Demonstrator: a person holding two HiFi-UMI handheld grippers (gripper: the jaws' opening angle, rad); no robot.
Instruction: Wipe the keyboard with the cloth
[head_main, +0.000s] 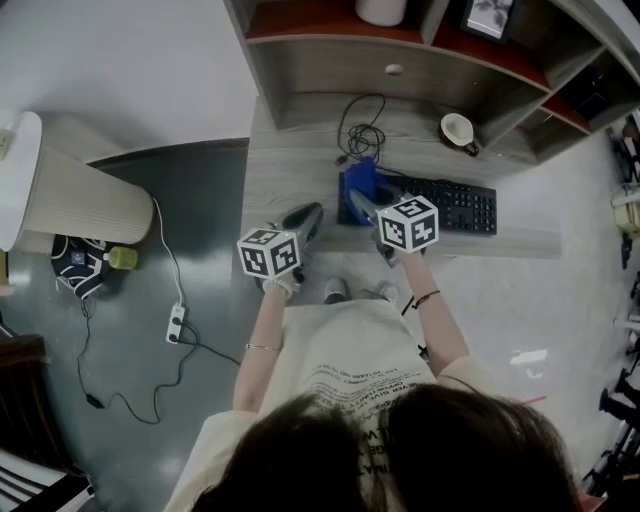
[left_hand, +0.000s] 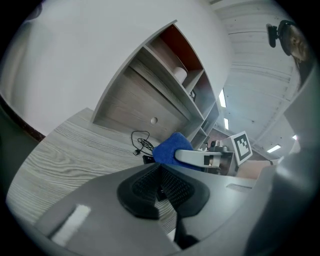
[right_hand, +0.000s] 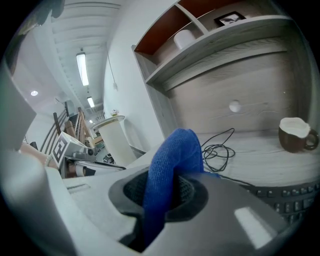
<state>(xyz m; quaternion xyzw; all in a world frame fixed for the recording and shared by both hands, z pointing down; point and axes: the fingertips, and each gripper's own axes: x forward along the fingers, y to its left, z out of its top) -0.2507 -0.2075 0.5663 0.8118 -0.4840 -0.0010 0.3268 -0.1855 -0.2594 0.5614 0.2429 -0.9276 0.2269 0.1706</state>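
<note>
A black keyboard (head_main: 452, 206) lies on the pale wood desk (head_main: 290, 170), near its front edge. My right gripper (head_main: 358, 203) is shut on a blue cloth (head_main: 362, 180), which it holds over the keyboard's left end. In the right gripper view the cloth (right_hand: 175, 155) sticks up out of the closed jaws of that gripper (right_hand: 167, 186), with the keyboard's keys (right_hand: 292, 197) at the lower right. My left gripper (head_main: 305, 218) hovers over the desk left of the keyboard. The left gripper (left_hand: 161, 172) is shut with nothing in it, and that view shows the cloth (left_hand: 170, 146) beyond it.
A coiled black cable (head_main: 362, 130) lies behind the keyboard and a cup (head_main: 458, 129) stands at the back right. Shelves and a drawer knob (head_main: 394, 70) rise behind the desk. On the floor to the left are a white round stand (head_main: 70, 195) and a power strip (head_main: 176, 323).
</note>
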